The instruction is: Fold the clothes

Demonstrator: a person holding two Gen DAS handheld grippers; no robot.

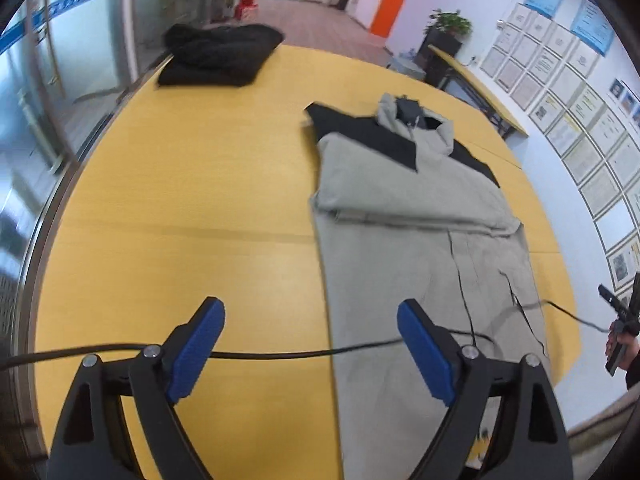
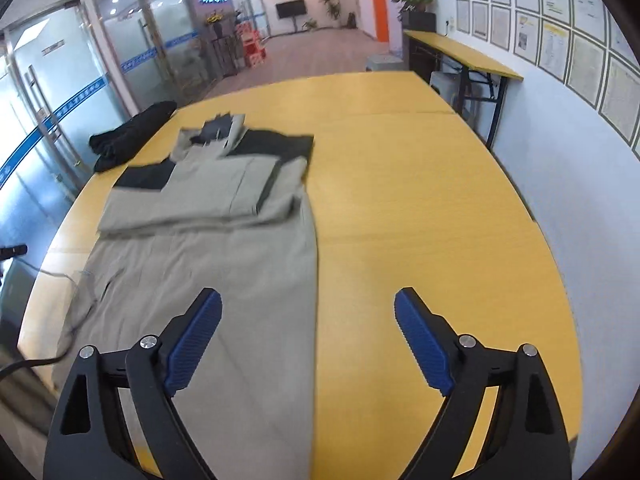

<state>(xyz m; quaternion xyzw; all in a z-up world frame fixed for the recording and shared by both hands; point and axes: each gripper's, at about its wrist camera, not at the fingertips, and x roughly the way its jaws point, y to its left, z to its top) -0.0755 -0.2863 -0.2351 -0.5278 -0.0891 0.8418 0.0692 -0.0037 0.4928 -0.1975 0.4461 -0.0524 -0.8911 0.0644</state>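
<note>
A grey hoodie with black shoulder panels (image 1: pixel 408 208) lies flat on the yellow table (image 1: pixel 192 184), its sleeves folded across the chest and its hood at the far end. It also shows in the right wrist view (image 2: pixel 224 248). My left gripper (image 1: pixel 310 320) is open and empty, held above the hoodie's left hem edge near the table's front. My right gripper (image 2: pixel 307 312) is open and empty, above the hoodie's right hem edge. A black cable (image 1: pixel 280 354) runs across in front of the left gripper.
A folded black garment (image 1: pixel 218 54) lies at the table's far left corner, also in the right wrist view (image 2: pixel 128 136). A narrow side table (image 2: pixel 464 54) stands against the right wall. Glass doors (image 2: pixel 60 120) line the left. Bare tabletop (image 2: pixel 420 208) lies right of the hoodie.
</note>
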